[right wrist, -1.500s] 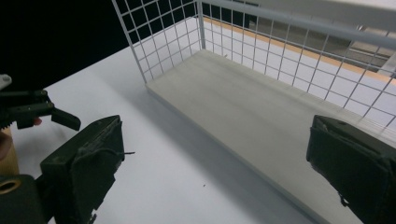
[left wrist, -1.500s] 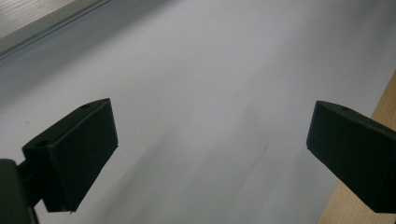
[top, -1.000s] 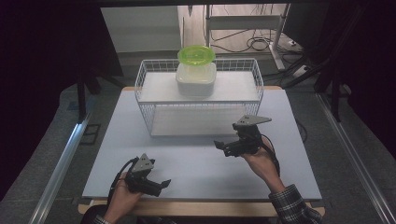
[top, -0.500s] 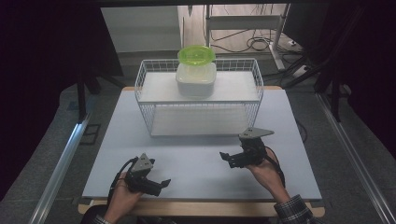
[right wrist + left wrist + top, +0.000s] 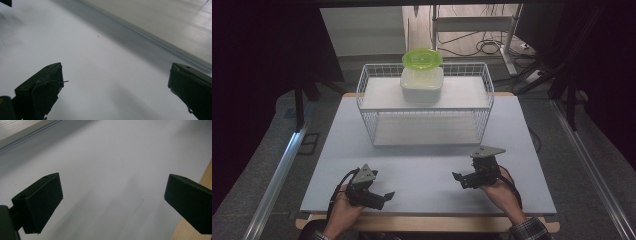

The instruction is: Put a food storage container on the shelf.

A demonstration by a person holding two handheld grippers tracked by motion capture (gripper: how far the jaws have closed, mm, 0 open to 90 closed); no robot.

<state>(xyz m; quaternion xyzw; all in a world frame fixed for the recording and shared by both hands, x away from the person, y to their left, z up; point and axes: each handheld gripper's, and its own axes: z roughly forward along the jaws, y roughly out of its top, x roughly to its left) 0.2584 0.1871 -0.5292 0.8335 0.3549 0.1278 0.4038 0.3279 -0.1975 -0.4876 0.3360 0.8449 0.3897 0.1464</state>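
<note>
Since the earlier frames the right gripper [image 5: 460,180] has drawn back from near the wire basket [image 5: 367,107] toward the near edge of the table; the left gripper [image 5: 387,196] has kept its place at the near left.

Surface: a pale grey-white table top [image 5: 427,165], matt and bare around both grippers. A strip of light wood shows along its near edge [image 5: 432,222]. In the left gripper view the same wood edge appears at the right [image 5: 206,176].

Gripper state: both sets of jaws stand spread wide with nothing between them, as both gripper views show.

Work items: a translucent container [image 5: 422,85] with a green lid [image 5: 422,58] sits on the upper shelf inside the wire basket, at the far middle of the table, well apart from both grippers.

Clearances: open table lies between the grippers and the basket front. Floor rails [image 5: 277,175] run along both sides of the table. Beyond the far edge stand a metal rack [image 5: 472,20] and loose cables.
</note>
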